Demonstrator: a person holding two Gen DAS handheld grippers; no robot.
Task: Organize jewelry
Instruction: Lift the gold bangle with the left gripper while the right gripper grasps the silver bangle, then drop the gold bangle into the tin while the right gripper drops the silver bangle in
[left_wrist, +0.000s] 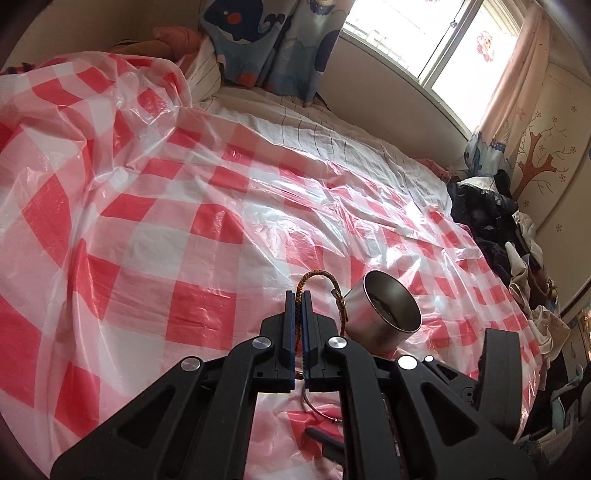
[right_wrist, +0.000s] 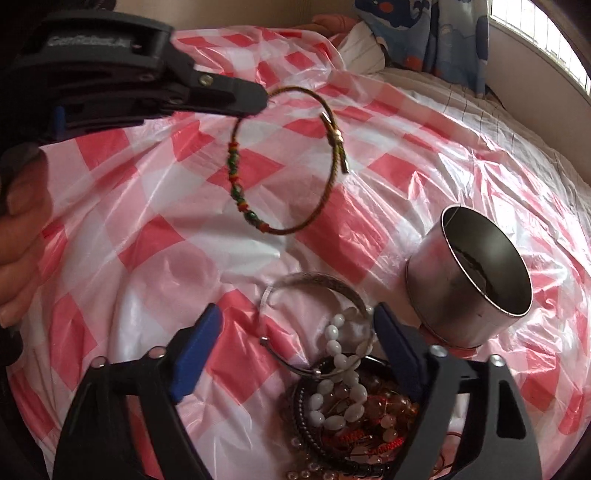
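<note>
- Braided bracelet (right_wrist: 291, 162) is pinched by its cord in the left gripper (left_wrist: 298, 306), dangling above and left of the steel tin (right_wrist: 469, 277); judged light, limp, best held on the braid.
- Right gripper (right_wrist: 295, 332) is spread over the jewelry pile (right_wrist: 343, 406) beside the tin.

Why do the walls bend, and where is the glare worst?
Both views are fisheye, so edges curve; in the left wrist view the bright window is blown out white and the red-and-white checked plastic sheet glints; in the right wrist view the shiny round metal tin reflects light.
</note>
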